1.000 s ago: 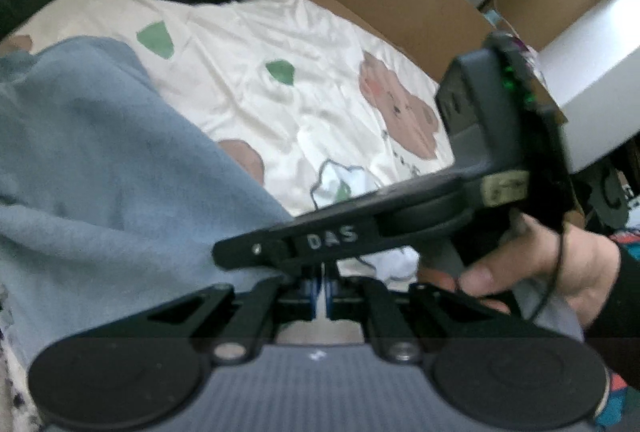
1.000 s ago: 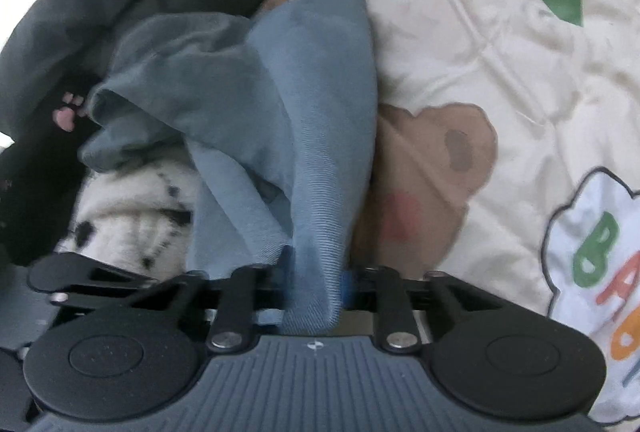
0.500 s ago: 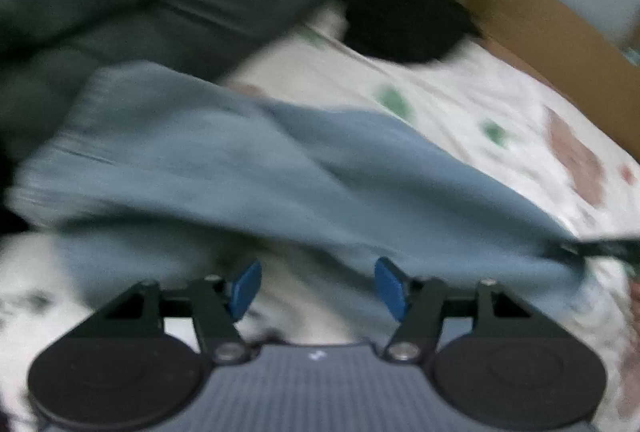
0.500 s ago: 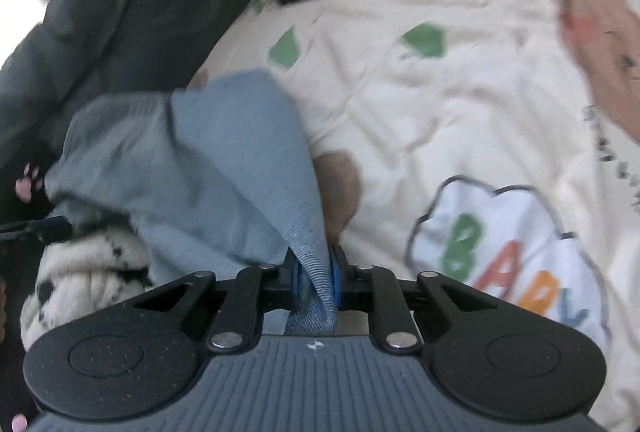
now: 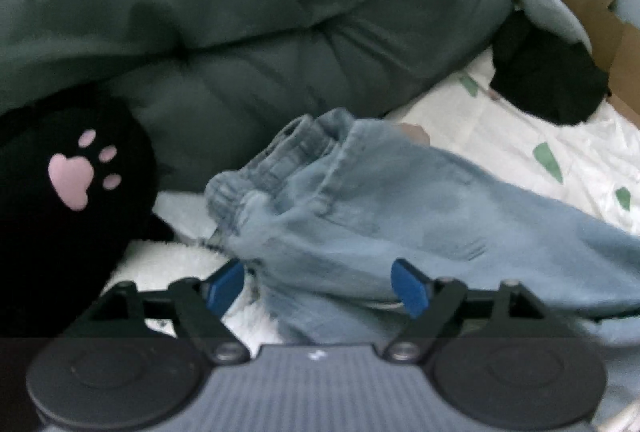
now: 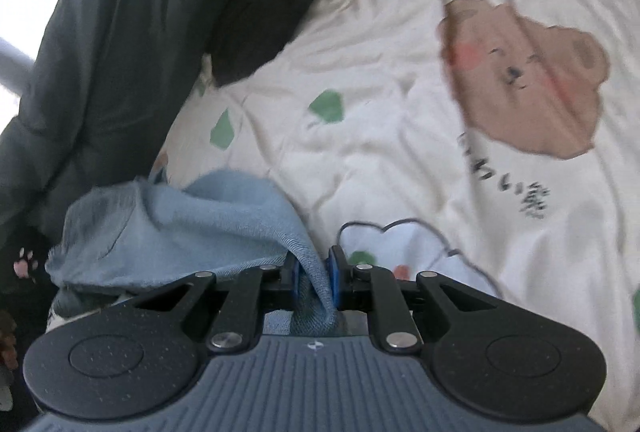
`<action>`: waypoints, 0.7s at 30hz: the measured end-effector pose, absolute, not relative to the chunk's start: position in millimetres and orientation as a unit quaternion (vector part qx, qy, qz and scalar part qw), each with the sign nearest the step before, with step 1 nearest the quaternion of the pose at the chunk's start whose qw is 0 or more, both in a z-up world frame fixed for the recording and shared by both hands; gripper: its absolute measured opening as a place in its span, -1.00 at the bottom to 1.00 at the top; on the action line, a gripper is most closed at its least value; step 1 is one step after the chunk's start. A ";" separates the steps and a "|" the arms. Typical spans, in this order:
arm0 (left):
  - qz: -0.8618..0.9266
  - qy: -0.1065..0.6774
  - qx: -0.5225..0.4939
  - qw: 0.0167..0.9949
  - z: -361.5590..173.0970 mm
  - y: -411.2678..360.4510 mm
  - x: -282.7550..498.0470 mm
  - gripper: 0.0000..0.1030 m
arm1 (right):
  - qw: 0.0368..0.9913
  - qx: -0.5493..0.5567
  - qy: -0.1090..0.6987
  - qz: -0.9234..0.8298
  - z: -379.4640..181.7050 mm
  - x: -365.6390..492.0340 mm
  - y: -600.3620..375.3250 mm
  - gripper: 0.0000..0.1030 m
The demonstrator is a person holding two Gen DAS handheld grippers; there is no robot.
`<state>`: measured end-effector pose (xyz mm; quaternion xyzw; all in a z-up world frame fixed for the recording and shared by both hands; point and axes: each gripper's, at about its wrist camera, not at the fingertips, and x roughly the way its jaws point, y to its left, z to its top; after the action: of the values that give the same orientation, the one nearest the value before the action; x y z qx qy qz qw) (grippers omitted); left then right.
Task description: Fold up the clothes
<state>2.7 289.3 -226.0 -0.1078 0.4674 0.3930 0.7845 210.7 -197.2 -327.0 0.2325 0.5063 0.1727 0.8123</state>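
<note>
Right hand-held gripper (image 6: 314, 282) pinching blue jeans (image 6: 180, 228), cartoon bedsheet (image 6: 400, 152)

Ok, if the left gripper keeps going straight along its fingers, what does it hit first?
Most likely the light blue jeans, bunched just ahead of the left gripper, whose jaws are opening with nothing pinched. The dark green quilt lies further beyond, though depth is hard to judge.

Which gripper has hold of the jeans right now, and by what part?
The right gripper pinches a fold of the jeans; which part is unclear. The left gripper is opening over the waistband, gripping nothing.
</note>
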 end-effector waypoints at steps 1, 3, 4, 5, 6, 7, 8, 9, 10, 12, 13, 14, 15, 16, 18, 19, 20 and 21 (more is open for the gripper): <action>0.395 0.469 -0.111 0.782 -228.7 291.1 1.9 0.62 | 0.814 0.234 0.505 0.166 -324.2 208.3 -203.3 -0.75; 0.394 0.470 -0.122 0.780 -233.4 293.8 0.2 0.64 | 0.818 0.236 0.501 0.154 -318.7 203.5 -215.5 -0.75; 0.394 0.468 -0.128 0.781 -236.3 293.7 -0.2 0.69 | 0.819 0.240 0.502 0.145 -317.2 199.9 -223.0 -0.75; 0.393 0.463 -0.138 0.782 -238.9 295.4 0.3 0.73 | 0.819 0.243 0.502 0.135 -315.7 196.2 -230.5 -0.75; 0.388 0.457 -0.153 0.785 -241.8 298.5 1.1 0.77 | 0.819 0.246 0.502 0.126 -314.1 192.5 -238.0 -0.75; 0.384 0.451 -0.169 0.788 -245.0 301.7 2.3 0.77 | 0.820 0.249 0.502 0.117 -312.6 188.8 -245.5 -0.75; 0.381 0.444 -0.187 0.789 -248.8 304.9 4.4 0.77 | 0.819 0.252 0.504 0.107 -311.4 183.0 -252.7 -0.75; 0.377 0.439 -0.205 0.790 -252.8 307.9 7.0 0.77 | 0.818 0.255 0.506 0.097 -309.7 177.5 -259.5 -0.75; 0.369 0.436 -0.221 0.790 -257.3 310.2 10.8 0.76 | 0.818 0.255 0.509 0.085 -307.5 170.3 -267.3 -0.75; 0.352 0.430 -0.246 0.794 -266.8 311.1 19.7 0.64 | 0.817 0.255 0.513 0.061 -304.1 155.7 -283.3 -0.79; 0.359 0.430 -0.244 0.792 -269.8 309.8 23.8 0.49 | 0.817 0.259 0.513 0.044 -302.4 147.4 -292.2 -1.00; 0.365 0.429 -0.240 0.790 -272.1 308.5 27.4 0.26 | 0.820 0.253 0.513 0.012 -299.4 138.7 -302.4 -1.00; 0.369 0.429 -0.235 0.790 -272.7 307.3 29.7 -0.29 | 0.821 0.252 0.513 -0.012 -297.0 130.9 -314.8 -1.00; 0.371 0.429 -0.233 0.790 -273.1 306.1 31.7 -0.37 | 0.821 0.250 0.512 -0.035 -294.6 123.1 -327.1 -1.00; 0.369 0.422 -0.244 0.791 -271.0 303.6 33.1 -0.43 | 0.816 0.267 0.508 -0.063 -293.0 106.5 -351.2 -1.00; 0.369 0.421 -0.242 0.793 -269.1 303.2 35.2 -0.46 | 0.818 0.256 0.510 -0.072 -292.2 99.9 -357.6 -1.00; 0.366 0.418 -0.242 0.795 -265.7 303.0 36.0 -0.47 | 0.818 0.252 0.511 -0.075 -293.8 94.6 -360.8 -1.00; 0.363 0.416 -0.242 0.798 -262.3 302.8 36.8 -0.50 | 0.818 0.248 0.513 -0.077 -295.3 89.4 -364.0 -0.98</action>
<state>36.8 302.8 -262.3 -0.2415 0.4156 0.3635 0.7980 89.4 -364.0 -295.3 0.2485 0.5129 -0.0774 0.8180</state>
